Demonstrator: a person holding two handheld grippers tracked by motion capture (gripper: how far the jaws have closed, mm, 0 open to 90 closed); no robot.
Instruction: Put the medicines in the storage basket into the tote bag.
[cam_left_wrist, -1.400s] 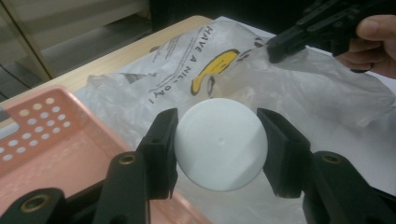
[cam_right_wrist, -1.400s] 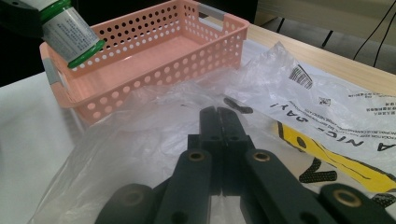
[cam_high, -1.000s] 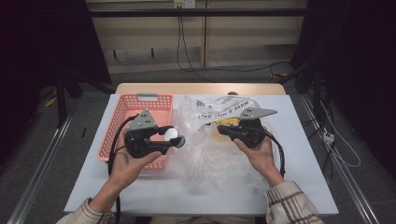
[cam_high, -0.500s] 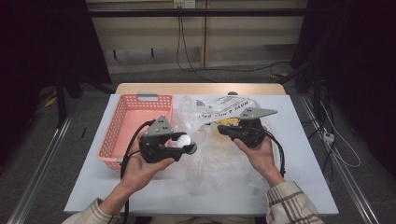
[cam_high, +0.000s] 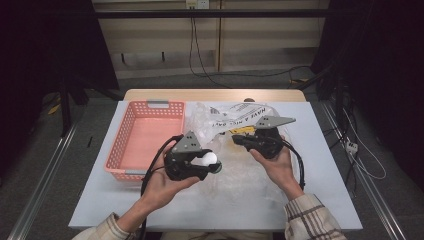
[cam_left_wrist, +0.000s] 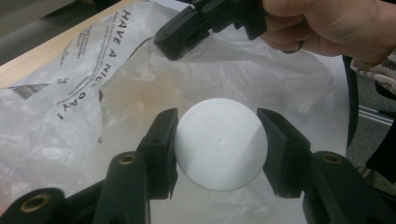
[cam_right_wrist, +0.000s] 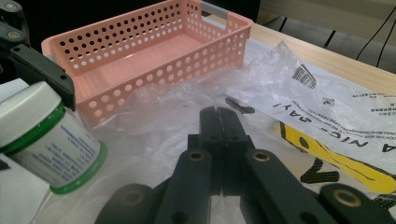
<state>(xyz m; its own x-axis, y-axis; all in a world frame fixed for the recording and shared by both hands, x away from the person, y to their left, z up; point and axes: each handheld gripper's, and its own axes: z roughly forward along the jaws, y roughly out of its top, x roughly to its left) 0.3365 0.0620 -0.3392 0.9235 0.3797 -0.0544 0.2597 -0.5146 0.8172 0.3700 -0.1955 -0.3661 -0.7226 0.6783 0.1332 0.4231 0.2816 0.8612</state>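
A small jar (cam_high: 209, 159) with a white lid (cam_left_wrist: 220, 142) and a green base (cam_right_wrist: 46, 140) sits between the jaws of my left gripper (cam_high: 212, 164), which is shut on it. I hold it above the crumpled clear plastic bag (cam_high: 235, 175), lid pointing along the jaws. My right gripper (cam_high: 235, 139) has its jaws pressed together (cam_right_wrist: 218, 116) on a fold of the bag's film (cam_right_wrist: 327, 107). In the left gripper view the bag (cam_left_wrist: 70, 70) tents up to the right gripper's tip (cam_left_wrist: 180, 39).
An empty pink perforated basket (cam_high: 127, 135) stands left of the bag on the white table top (cam_high: 325, 200); its wall (cam_right_wrist: 140, 28) is near the jar. The bag carries black print and a yellow patch (cam_right_wrist: 355, 163). Cables trail from both grippers.
My left gripper has carried the jar from the basket's right edge to the right and nearer the person, over the bag. The right gripper has stayed in place.
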